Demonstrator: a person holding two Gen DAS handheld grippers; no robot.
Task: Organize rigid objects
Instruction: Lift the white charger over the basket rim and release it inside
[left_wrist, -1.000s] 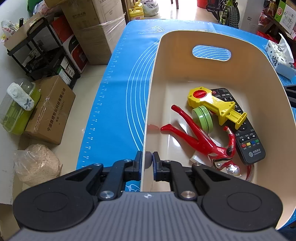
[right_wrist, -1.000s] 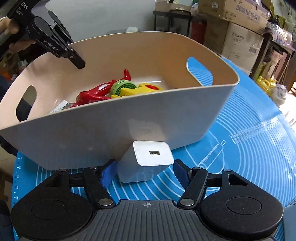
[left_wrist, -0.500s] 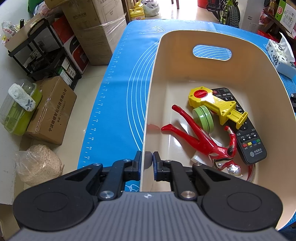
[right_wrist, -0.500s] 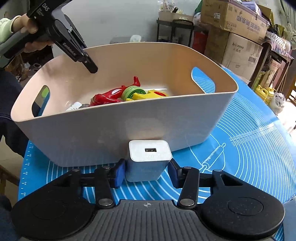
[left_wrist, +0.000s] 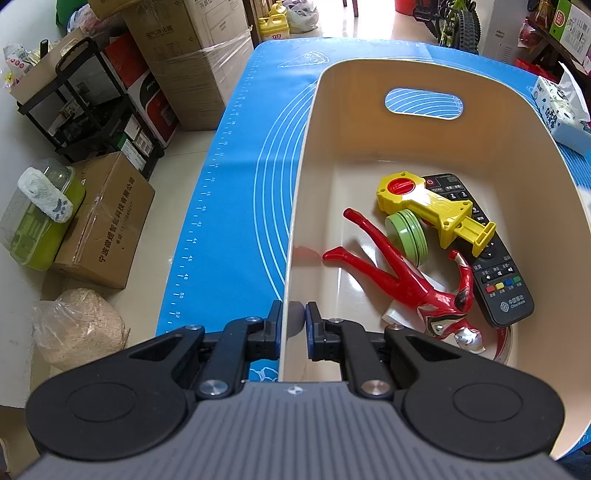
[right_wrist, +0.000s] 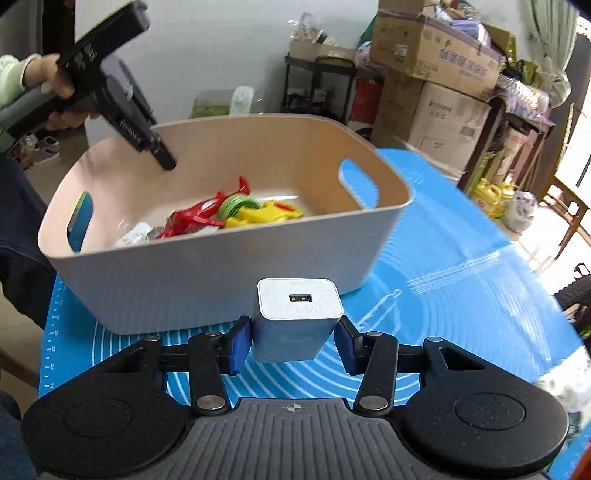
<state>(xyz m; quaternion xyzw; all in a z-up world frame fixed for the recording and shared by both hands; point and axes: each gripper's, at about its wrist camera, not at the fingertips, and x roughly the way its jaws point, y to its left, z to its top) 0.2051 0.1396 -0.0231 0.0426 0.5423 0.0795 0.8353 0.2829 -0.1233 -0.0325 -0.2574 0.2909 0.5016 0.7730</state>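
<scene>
I am pinching the white USB charger (right_wrist: 295, 317) by its smooth, hard flat sides in my right gripper (right_wrist: 293, 345), judging it compact, stiff and somewhat slippery, while my left gripper (left_wrist: 293, 325) is clamping narrowly on the beige bin (left_wrist: 424, 74) at its near rim.

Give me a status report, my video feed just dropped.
Left gripper shut on bin rim. Right gripper shut on white charger, held above the mat, short of the bin. Path over the near wall looks clear.
</scene>
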